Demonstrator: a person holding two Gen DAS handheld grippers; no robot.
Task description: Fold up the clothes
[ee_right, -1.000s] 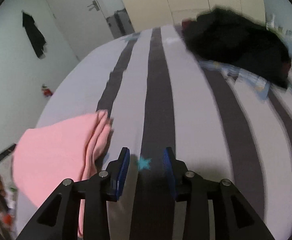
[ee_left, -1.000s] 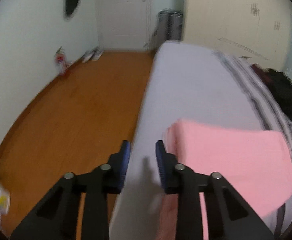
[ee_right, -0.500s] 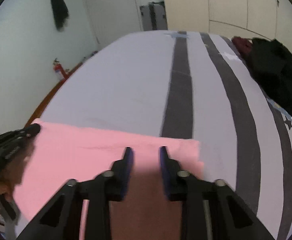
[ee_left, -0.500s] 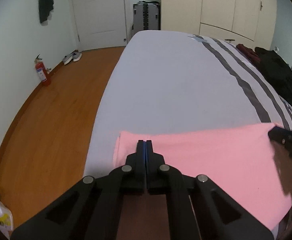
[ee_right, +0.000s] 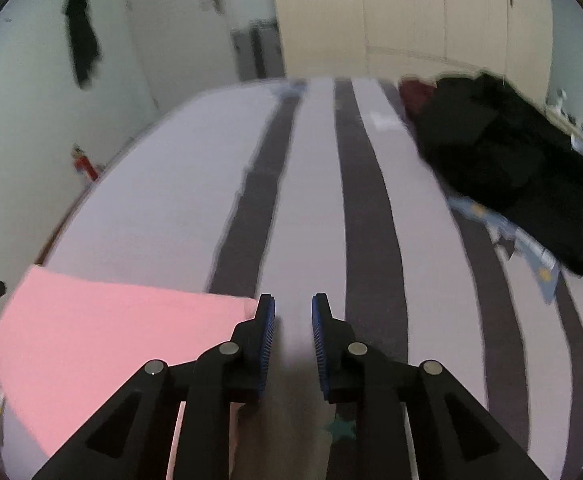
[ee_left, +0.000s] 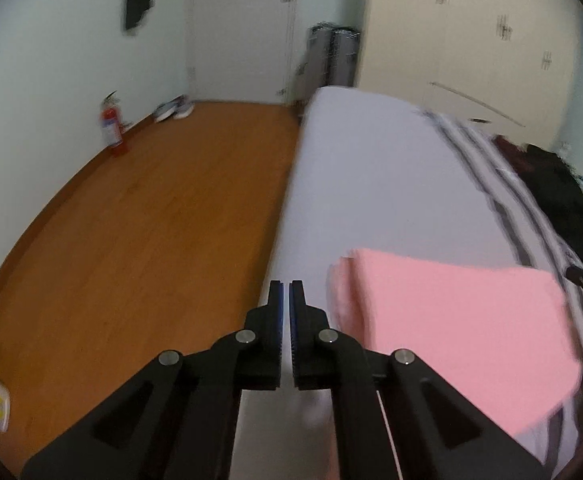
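The folded pink garment [ee_left: 463, 332] lies flat at the near edge of the striped bed [ee_right: 311, 184], between the two grippers. The left gripper [ee_left: 286, 294] is closed on nothing, just left of the cloth. The right gripper [ee_right: 293, 308] stands slightly parted and empty just beside its right edge.

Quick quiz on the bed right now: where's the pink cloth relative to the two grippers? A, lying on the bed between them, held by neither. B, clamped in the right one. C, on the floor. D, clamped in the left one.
A: the pink cloth lies flat on the bed, beside the left gripper and the right gripper, with nothing between either's fingers.
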